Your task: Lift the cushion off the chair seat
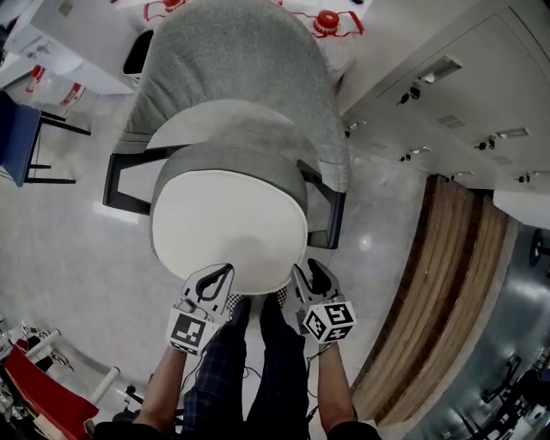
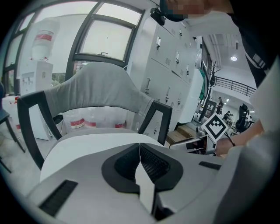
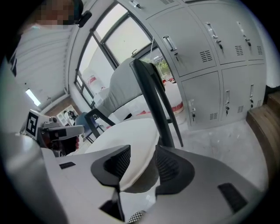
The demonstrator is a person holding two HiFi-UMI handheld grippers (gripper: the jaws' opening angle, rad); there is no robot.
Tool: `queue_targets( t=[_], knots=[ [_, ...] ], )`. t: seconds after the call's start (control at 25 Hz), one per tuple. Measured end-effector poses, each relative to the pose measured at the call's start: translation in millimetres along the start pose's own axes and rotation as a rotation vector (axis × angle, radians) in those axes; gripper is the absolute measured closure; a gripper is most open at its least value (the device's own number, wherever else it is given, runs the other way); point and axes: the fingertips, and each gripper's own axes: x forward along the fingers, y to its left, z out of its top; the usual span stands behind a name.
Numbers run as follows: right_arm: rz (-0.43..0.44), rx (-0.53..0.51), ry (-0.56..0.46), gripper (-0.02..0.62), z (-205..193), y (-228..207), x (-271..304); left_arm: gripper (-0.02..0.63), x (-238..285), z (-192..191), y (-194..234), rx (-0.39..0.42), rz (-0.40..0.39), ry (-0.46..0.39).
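Cushion [image 1: 228,223]: white, rounded, with a grey side band; lies on the seat of the chair [image 1: 249,60], front rim towards the person

Chair: grey upholstered wraparound back, black frame arms on both sides; stands on a pale polished floor [image 1: 69,241]

Left tool [image 1: 227,271]: at the front-left rim of the cushion. In the left gripper view its jaws are drawn narrow, pad tips touching, with a thin white strip pinched between them; the cushion top [image 2: 87,142] spreads beyond and to the left. The strip looks like the cushion edge

Right tool [image 1: 305,271]: at the front-right rim, near the black frame arm. In the right gripper view the jaws [image 3: 142,159] stand moderately apart with the cushion rim [image 3: 131,140] filling the gap, one pad on the white top face and the other against the shaded underside

Marker cubes: one on the left tool [image 1: 191,330], one on the right tool [image 1: 330,320], both nearer the person than the jaws

Person's legs [image 1: 249,369]: dark plaid trousers, between the two tools, just in front of the seat

Surroundings: grey lockers [image 1: 447,77] to the right of the chair; a wooden step [image 1: 430,292] along the right; a red-capped water jug [image 1: 326,21] behind the backrest; a blue chair [image 1: 17,142] at far left
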Motion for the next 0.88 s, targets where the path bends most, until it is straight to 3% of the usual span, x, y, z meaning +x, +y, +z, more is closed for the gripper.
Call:
queue_targets(
  t=[0.88],
  knots=[
    [0.069, 0.038, 0.048, 0.407, -23.1, 3.0, 28.8, 0.588, 9.0, -16.0, 14.4, -0.003, 0.029, 0.004]
  ],
)
